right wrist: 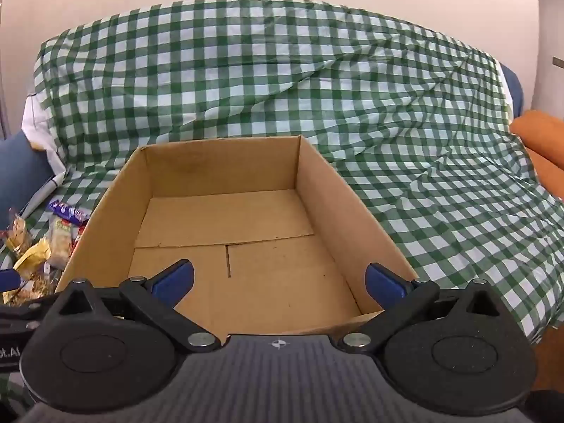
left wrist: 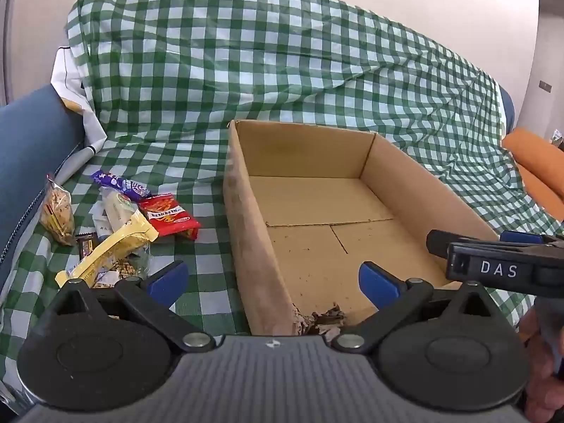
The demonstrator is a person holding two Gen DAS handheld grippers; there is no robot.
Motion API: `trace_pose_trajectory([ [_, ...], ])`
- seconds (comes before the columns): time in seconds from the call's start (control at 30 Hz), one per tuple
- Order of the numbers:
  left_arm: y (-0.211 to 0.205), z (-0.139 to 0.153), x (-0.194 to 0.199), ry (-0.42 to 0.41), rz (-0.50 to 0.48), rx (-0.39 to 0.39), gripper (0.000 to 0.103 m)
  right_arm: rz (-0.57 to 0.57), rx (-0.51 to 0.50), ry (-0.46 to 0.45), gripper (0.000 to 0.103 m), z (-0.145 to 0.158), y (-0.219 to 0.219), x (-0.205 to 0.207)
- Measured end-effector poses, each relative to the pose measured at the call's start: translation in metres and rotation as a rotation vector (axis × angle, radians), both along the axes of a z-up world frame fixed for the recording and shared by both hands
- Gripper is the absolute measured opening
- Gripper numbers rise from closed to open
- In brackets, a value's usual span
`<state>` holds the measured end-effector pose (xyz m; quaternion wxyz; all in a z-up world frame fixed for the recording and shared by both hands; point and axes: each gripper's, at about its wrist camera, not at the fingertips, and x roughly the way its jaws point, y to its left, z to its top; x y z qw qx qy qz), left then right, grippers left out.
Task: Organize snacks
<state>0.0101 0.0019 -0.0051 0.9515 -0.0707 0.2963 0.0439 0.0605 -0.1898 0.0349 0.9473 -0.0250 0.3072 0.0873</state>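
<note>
step: start of sorting. Nothing picked yet and the cardboard box (left wrist: 317, 204) is empty, so you're at the first grasp, by my read.
left gripper (left wrist: 273, 278): jaws spread wide, nothing between them. It hangs over the box's near left corner and the checked cloth (left wrist: 246, 70).
right gripper (right wrist: 278, 278): jaws released too, nothing held. It points down into the box, above the near end of the floor.
snacks: loose pile (left wrist: 112, 225) on the cloth, left of the box and clear of its wall.
pile items: red packet (left wrist: 169, 216) is nearest the box; yellow packet (left wrist: 112, 250) lies on top at the front; purple wrapper (left wrist: 120, 183) at the back; clear bag of nuts (left wrist: 58, 215) at the far left; small dark bar (left wrist: 86, 245) half buried.
box state: torn, frayed card at the near left corner (left wrist: 317, 319); otherwise sound, flaps flat.
next move: your left gripper is the closer one. You'd swing it left to the pile and drop onto one packet, then carry it over the wall.
watch: packets overlap, so closing on the yellow one may drag its neighbours. The red packet sits apart and looks like the cleaner first pick.
</note>
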Motion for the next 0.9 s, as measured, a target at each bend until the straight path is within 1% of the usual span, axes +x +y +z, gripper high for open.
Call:
trace_pose_trajectory([
  [0.17, -0.0004, -0.0002, 0.0012, 0.013, -0.023, -0.017, 0.103, 0.000, -0.018, 0.025, 0.102, -0.0044, 0.0012, 0.0056],
  [0.37, -0.0031, -0.0004, 0.0002, 0.010, -0.038, 0.001, 0.103, 0.003, -0.017, 0.024, 0.102, -0.0044, -0.0033, 0.0050],
  [0.9, -0.0014, 0.0004, 0.0005, 0.004, -0.057, 0.000, 0.103, -0.023, -0.011, 0.024, 0.102, -0.0057, 0.0020, 0.0064],
])
